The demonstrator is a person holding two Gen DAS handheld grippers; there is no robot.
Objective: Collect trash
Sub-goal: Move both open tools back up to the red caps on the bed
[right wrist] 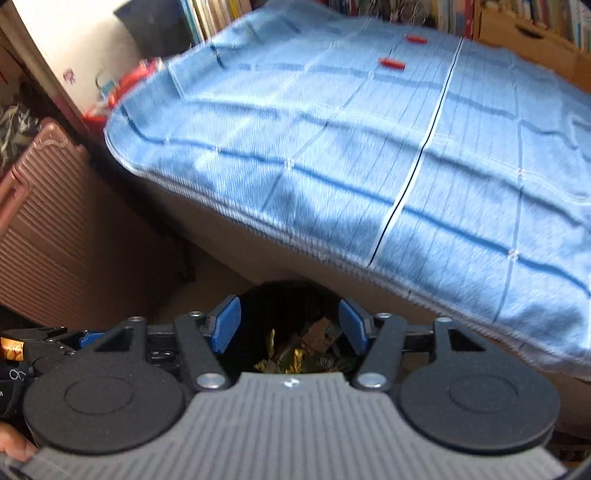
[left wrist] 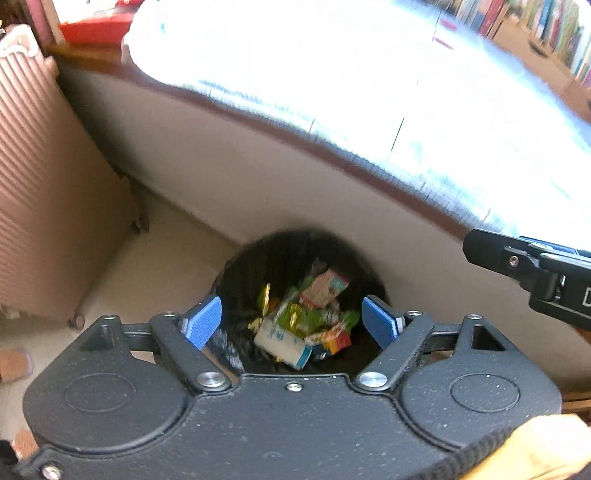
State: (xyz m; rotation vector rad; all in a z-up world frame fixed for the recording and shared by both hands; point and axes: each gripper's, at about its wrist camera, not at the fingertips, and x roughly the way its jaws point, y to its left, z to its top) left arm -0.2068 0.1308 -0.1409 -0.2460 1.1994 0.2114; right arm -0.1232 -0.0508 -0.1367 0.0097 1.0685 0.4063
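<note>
A black trash bin [left wrist: 284, 251] stands on the floor against the bed's side, holding several wrappers and small cartons [left wrist: 314, 317]. My left gripper [left wrist: 291, 321] hovers above the bin, open, with nothing between its blue pads [left wrist: 203, 321]. In the right wrist view the same bin [right wrist: 288, 295] lies below my right gripper [right wrist: 288, 325], which is also open and empty; trash [right wrist: 299, 350] shows dimly inside. The right gripper's body [left wrist: 535, 269] enters the left wrist view at the right edge. Two small red pieces [right wrist: 393, 63] lie on the bed cover.
A bed with a blue checked cover [right wrist: 369, 147] fills the area behind the bin. A pink ribbed suitcase [left wrist: 44, 184] stands at the left on the floor. Bookshelves [right wrist: 517, 22] line the far side. A person's hand [right wrist: 11, 443] shows at the lower left.
</note>
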